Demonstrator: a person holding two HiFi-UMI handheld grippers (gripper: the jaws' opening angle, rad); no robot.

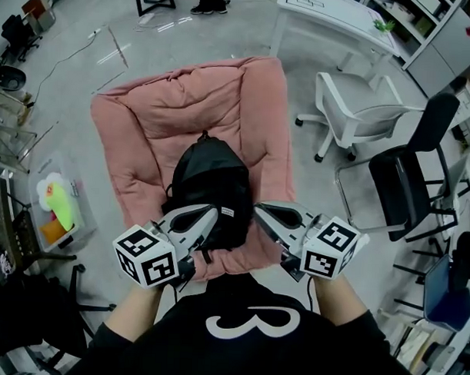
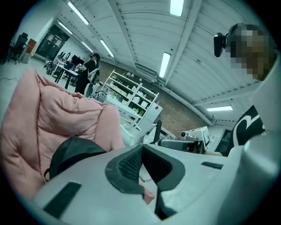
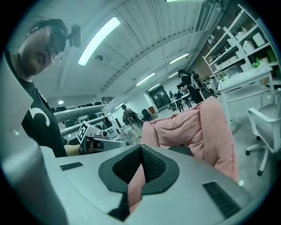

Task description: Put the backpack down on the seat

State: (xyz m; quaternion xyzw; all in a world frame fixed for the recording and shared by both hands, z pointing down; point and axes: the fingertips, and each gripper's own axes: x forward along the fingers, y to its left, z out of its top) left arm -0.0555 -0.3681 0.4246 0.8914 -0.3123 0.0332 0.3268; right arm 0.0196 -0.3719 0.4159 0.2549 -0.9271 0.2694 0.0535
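A black backpack [image 1: 208, 182] rests on the pink padded seat [image 1: 160, 119], its top pointing toward the backrest. Just in front of its near end, my left gripper [image 1: 209, 214] has its jaws shut with nothing between them. My right gripper [image 1: 262, 211] is beside the backpack's near right corner, also shut and empty. In the left gripper view the pads of the left gripper [image 2: 142, 147] meet, with the backpack [image 2: 72, 151] and the pink seat [image 2: 52, 110] beyond. The right gripper [image 3: 141, 149] shows its pads closed together before the pink seat [image 3: 193, 127].
A white swivel chair [image 1: 353, 110] and a black office chair [image 1: 408, 181] stand to the right of the seat. A white desk [image 1: 341, 21] is behind them. A clear plastic box [image 1: 57, 207] with colourful items sits on the floor at the left.
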